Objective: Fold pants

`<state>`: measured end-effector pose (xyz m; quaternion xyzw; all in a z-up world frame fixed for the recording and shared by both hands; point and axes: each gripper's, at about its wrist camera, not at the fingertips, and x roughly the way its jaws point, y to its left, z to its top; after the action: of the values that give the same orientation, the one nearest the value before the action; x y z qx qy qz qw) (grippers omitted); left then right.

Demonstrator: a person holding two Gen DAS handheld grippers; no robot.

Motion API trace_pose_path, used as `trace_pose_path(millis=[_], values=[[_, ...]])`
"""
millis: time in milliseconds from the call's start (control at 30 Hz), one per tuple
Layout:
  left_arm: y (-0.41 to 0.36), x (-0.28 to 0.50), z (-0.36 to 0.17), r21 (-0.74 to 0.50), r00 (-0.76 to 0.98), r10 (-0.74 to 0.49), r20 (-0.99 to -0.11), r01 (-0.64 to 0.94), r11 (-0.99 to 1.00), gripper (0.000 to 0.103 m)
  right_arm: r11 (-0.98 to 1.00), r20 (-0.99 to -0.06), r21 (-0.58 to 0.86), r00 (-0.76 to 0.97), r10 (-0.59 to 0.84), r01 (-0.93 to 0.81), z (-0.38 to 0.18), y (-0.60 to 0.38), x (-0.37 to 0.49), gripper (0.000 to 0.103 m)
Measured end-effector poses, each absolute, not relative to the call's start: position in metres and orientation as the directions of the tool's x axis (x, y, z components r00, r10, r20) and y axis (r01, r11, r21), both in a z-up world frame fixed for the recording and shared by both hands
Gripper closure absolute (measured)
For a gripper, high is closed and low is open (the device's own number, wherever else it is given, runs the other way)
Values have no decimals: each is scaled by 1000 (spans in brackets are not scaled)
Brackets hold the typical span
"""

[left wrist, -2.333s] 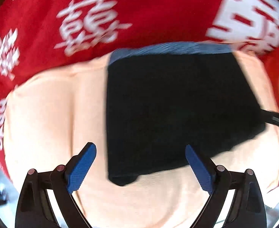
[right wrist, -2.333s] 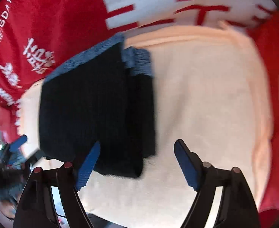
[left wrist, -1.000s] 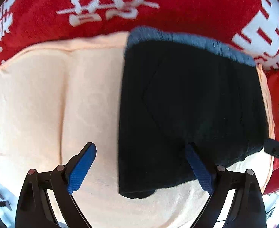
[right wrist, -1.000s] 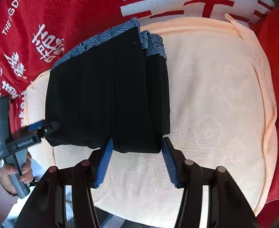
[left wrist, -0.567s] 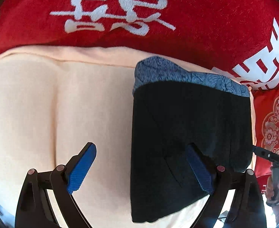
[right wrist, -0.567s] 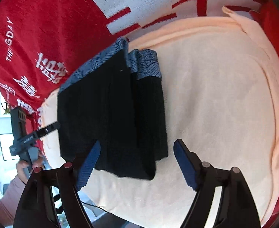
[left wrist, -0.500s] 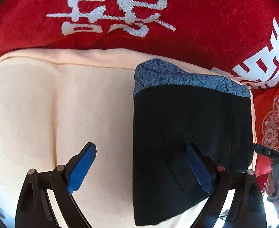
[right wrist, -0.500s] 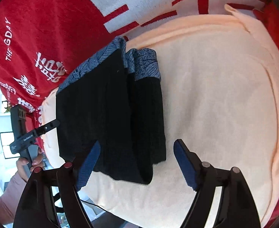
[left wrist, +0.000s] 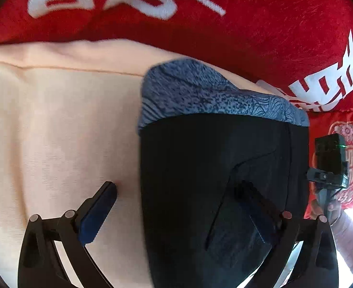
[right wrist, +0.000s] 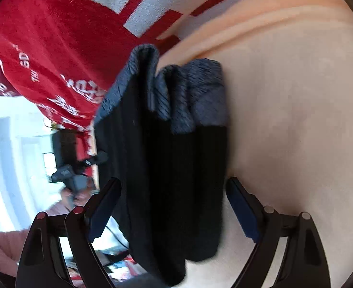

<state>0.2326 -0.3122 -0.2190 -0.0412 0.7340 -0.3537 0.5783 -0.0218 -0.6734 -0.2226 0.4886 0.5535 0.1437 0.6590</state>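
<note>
The black pants [left wrist: 212,168] with a blue-grey patterned waistband lie folded into a compact stack on a peach cushion [left wrist: 56,132]. My left gripper [left wrist: 176,204] is open low over the stack's near left edge, one finger on the cushion, the other over the black cloth. My right gripper [right wrist: 174,196] is open and straddles the near end of the stacked folds [right wrist: 171,168]. Each view shows the other gripper beside the pants, the right gripper [left wrist: 327,168] at the right edge and the left gripper [right wrist: 75,165] at the left edge.
A red blanket with white characters [left wrist: 224,24] lies behind and around the cushion [right wrist: 296,120]. A bright room shows past the cushion's left edge in the right wrist view.
Both grippers have moved in close and low to the folded pants. The right gripper narrowed at the stack's edge a second ago, then opened again. The pants stayed folded in place.
</note>
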Motion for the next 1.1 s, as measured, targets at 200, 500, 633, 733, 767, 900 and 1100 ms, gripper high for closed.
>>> trace_pose_path(millis=[200, 500, 633, 733, 767, 900, 1100], values=[[-309, 222, -201, -574, -266, -510, -818, 334, 748, 36, 544, -663, 744, 325, 675, 388, -217, -665, -14, 38], [-291, 197, -132, -561, -201, -528, -825, 404, 723, 41, 434, -551, 832, 423, 719, 346, -166, -661, -40, 59], [-254, 178, -105, -543, -186, -516, -836, 417, 729, 41, 399, -509, 859, 448, 735, 323, -139, -630, -62, 59], [-223, 161, -100, -516, -188, -485, -854, 422, 746, 41, 382, -495, 865, 439, 749, 325, -133, -602, -81, 59], [-211, 153, -105, -511, -196, -474, -859, 408, 757, 41, 381, -496, 864, 434, 752, 328, -133, -595, -86, 59], [-198, 130, -146, -451, -217, -396, -893, 393, 802, 41, 396, -524, 843, 392, 756, 363, -160, -558, -97, 59], [-184, 127, -167, -348, -163, -310, -937, 337, 875, 1, 471, -630, 763, 346, 696, 443, -195, -542, -110, 48]])
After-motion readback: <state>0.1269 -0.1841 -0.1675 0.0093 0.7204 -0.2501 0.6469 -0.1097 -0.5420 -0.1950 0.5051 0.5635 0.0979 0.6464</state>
